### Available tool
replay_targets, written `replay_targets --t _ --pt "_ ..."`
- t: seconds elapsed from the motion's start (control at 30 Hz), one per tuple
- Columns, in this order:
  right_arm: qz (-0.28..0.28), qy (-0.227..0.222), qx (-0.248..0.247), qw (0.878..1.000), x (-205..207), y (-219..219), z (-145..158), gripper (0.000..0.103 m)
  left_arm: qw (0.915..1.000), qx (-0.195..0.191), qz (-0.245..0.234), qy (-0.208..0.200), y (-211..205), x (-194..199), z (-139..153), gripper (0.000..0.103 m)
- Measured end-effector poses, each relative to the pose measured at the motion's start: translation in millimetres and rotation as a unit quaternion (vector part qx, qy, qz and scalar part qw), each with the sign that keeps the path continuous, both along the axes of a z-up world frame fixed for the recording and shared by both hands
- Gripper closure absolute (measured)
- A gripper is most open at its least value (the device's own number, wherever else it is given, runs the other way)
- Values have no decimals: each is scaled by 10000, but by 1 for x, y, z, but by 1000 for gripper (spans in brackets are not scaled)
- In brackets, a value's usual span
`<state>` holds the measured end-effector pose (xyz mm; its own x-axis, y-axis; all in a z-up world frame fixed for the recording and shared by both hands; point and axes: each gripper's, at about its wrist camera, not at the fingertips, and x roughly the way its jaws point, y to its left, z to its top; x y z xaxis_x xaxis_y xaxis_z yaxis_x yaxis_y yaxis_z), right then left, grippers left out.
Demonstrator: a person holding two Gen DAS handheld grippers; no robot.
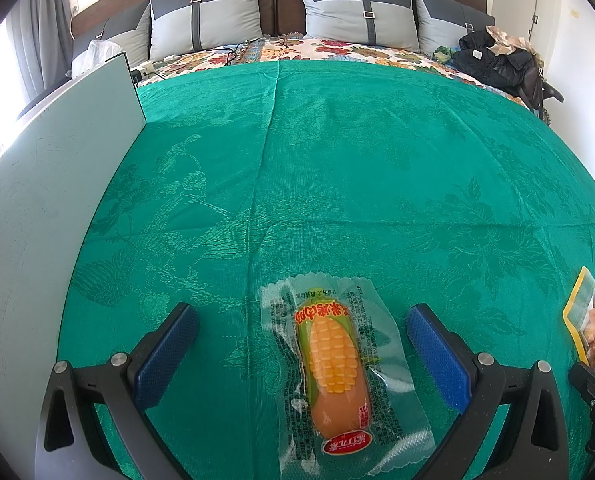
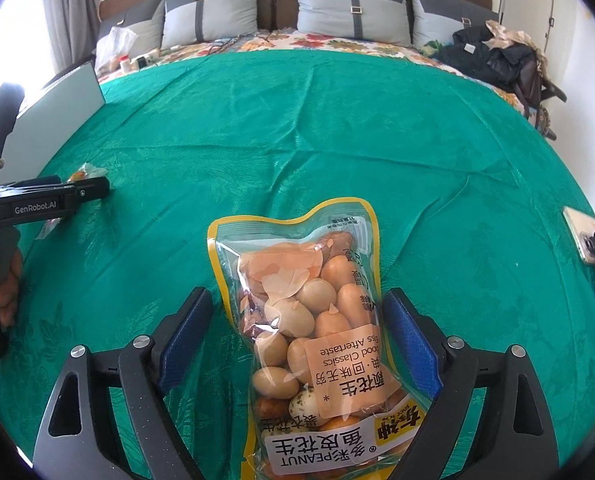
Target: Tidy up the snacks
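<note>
Both tongs, left (image 1: 302,342) and right (image 2: 298,328), have black angular arms, silver round screws and blue ribbed pads (image 2: 411,336); "GenRobot.AI" in white marks the left one's side.

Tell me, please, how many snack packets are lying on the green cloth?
2: the corn sausage packet between the left gripper fingers, and the peanut bag between the right gripper fingers. Others may lie out of view.

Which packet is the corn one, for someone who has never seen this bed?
Start at the green bedspread covering the bed. Near its front edge, between the open fingers of the left gripper, lies a clear packet holding a yellow and orange corn-shaped snack. The peanut bag to its right is bigger, yellow-edged and full of round nuts.
</note>
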<state>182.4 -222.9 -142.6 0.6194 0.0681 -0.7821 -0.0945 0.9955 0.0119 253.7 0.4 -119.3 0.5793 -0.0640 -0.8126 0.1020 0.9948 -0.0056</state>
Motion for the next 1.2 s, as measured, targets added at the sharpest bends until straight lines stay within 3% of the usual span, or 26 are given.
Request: replay_targets --t 1.2 --pt "-95 80 -29 9999 3 4 0 12 10000 -1 1 -1 0 0 0 0"
